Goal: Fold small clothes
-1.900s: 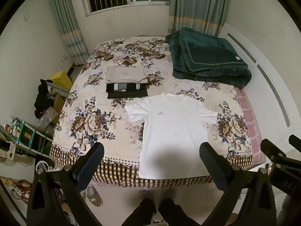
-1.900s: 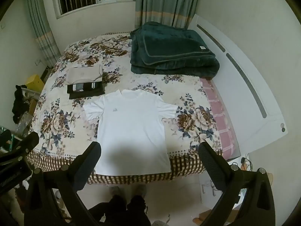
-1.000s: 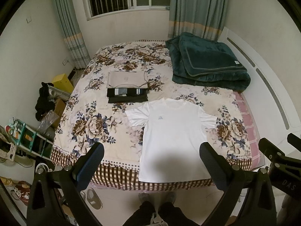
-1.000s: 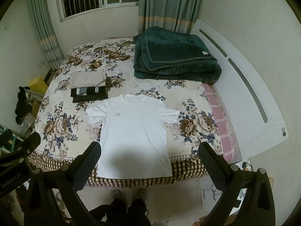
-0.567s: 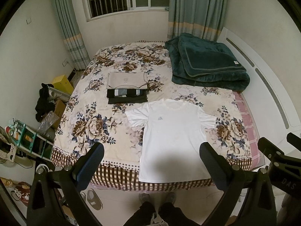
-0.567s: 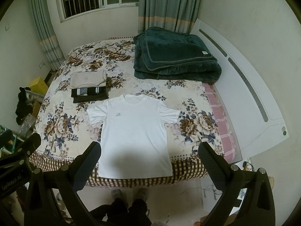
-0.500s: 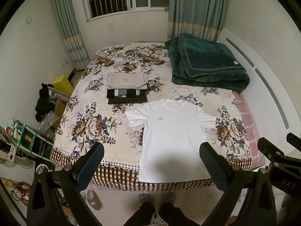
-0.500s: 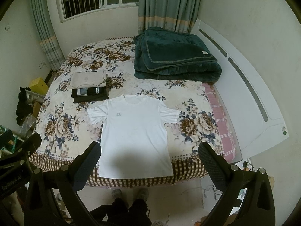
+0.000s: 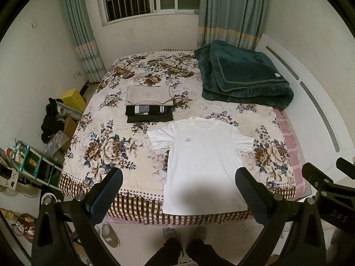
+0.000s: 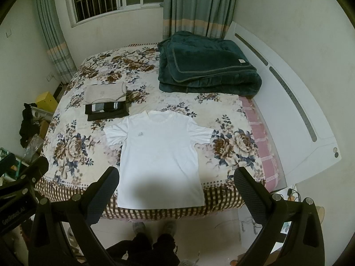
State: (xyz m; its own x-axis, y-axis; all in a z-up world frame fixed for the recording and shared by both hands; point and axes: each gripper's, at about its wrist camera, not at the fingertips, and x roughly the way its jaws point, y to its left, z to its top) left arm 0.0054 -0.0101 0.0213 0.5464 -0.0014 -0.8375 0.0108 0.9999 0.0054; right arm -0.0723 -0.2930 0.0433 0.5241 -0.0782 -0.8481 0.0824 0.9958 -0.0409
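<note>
A white T-shirt (image 9: 203, 164) lies flat and face up on the floral bedspread (image 9: 106, 146), its hem at the near edge of the bed; it also shows in the right wrist view (image 10: 158, 159). My left gripper (image 9: 178, 182) is open and empty, held high above the near bed edge. My right gripper (image 10: 176, 181) is open and empty, held at the same height. A stack of folded clothes (image 9: 148, 103), beige on top of dark ones, lies beyond the shirt's left sleeve, and shows in the right wrist view (image 10: 106, 104).
A folded dark green blanket (image 9: 241, 77) lies at the far right of the bed. A white headboard (image 9: 315, 110) runs along the right. Shelves and clutter (image 9: 28, 161) stand on the floor to the left. The person's feet (image 9: 184, 235) stand at the bed's near edge.
Both grippers have risen and pulled back a little from the bed, so the shirt looks smaller and farther. Both stay open. The shirt has not moved.
</note>
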